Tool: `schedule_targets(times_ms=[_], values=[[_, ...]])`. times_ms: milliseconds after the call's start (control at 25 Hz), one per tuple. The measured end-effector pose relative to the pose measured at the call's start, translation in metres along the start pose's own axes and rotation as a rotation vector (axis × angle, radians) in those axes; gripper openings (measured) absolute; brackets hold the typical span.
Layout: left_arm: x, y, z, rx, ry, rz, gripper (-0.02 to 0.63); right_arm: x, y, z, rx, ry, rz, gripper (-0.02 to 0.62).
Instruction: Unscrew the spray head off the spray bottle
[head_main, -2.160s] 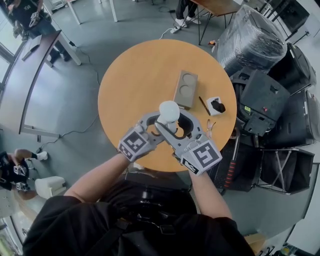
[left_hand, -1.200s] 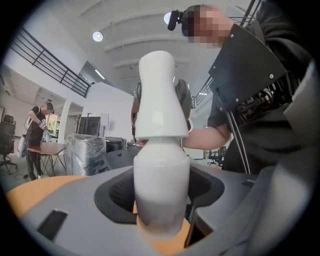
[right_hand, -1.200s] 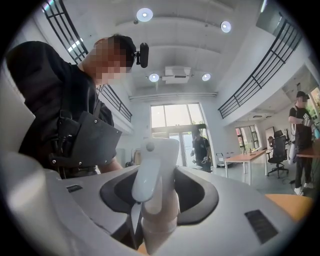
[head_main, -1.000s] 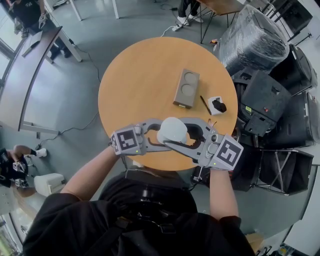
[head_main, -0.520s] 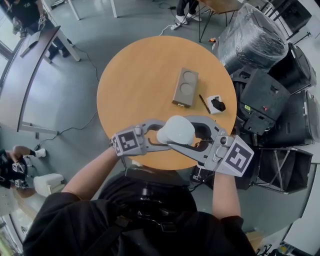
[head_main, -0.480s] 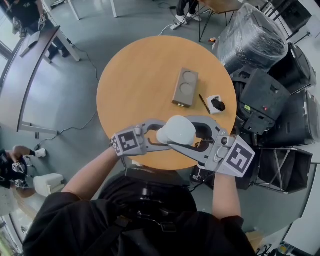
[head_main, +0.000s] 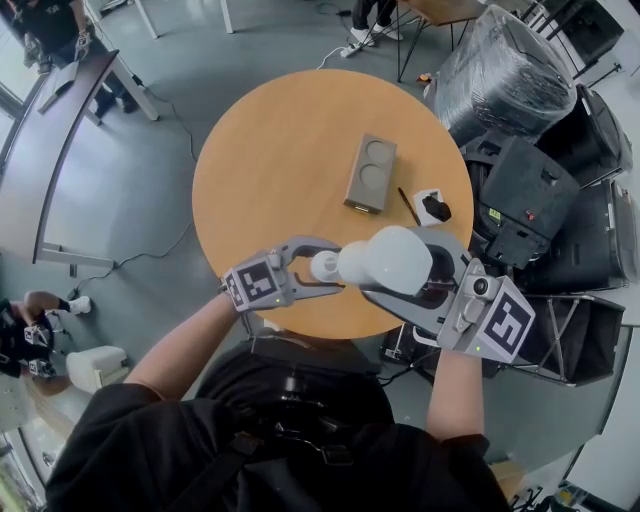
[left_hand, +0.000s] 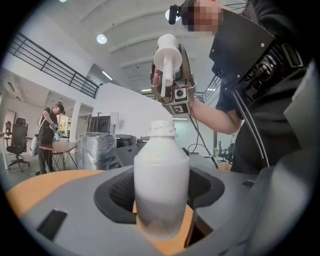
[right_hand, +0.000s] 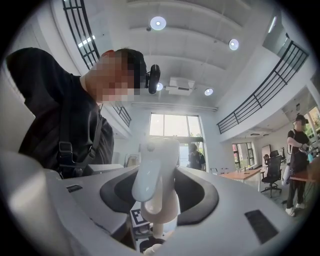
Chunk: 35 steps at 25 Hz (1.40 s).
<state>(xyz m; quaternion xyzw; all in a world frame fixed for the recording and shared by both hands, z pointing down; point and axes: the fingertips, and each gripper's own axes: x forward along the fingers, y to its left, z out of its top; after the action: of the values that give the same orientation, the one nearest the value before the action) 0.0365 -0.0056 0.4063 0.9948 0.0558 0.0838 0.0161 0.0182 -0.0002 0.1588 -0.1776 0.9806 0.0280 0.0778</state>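
A white spray bottle (head_main: 321, 266) stands upright between the jaws of my left gripper (head_main: 330, 268), which is shut on its body over the table's near edge. In the left gripper view the bottle (left_hand: 161, 175) shows a bare threaded neck (left_hand: 162, 129) with nothing on it. My right gripper (head_main: 385, 268) is shut on the white spray head (head_main: 400, 258), lifted clear above and to the right of the bottle. In the right gripper view the spray head (right_hand: 156, 175) sits between the jaws with its dip tube (right_hand: 156, 231) hanging below.
The round wooden table (head_main: 280, 150) carries a grey block with two round recesses (head_main: 371, 172), a black pen (head_main: 408, 208) and a small white box (head_main: 432, 208). Black cases (head_main: 530, 200) and a plastic-wrapped bundle (head_main: 500, 70) crowd the floor at the right.
The right gripper has risen and shifted right with the spray head, which has come off the bottle. The bottle's bare neck now shows. The left gripper has stayed put.
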Motion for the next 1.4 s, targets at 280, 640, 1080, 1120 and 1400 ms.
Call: schedule_targets(times_ms=[280,640,1080,1120,1400], values=[[-0.005,0.01,-0.007,-0.004,-0.031,0.036,0.305,-0.015,-0.029,-0.014,-0.005,0.042,-0.099,0.198],[-0.005,0.029,-0.01,0.043,-0.05,0.094,0.305,-0.04,-0.085,-0.095,0.145,0.213,-0.298,0.198],[0.006,0.049,-0.04,0.021,-0.064,0.149,0.305,-0.076,-0.109,-0.227,0.38,0.435,-0.437,0.198],[0.008,0.052,-0.045,0.016,-0.064,0.15,0.305,-0.079,-0.11,-0.24,0.394,0.455,-0.442,0.198],[0.018,0.071,-0.088,-0.022,-0.066,0.189,0.305,-0.095,-0.116,-0.321,0.513,0.546,-0.477,0.198]])
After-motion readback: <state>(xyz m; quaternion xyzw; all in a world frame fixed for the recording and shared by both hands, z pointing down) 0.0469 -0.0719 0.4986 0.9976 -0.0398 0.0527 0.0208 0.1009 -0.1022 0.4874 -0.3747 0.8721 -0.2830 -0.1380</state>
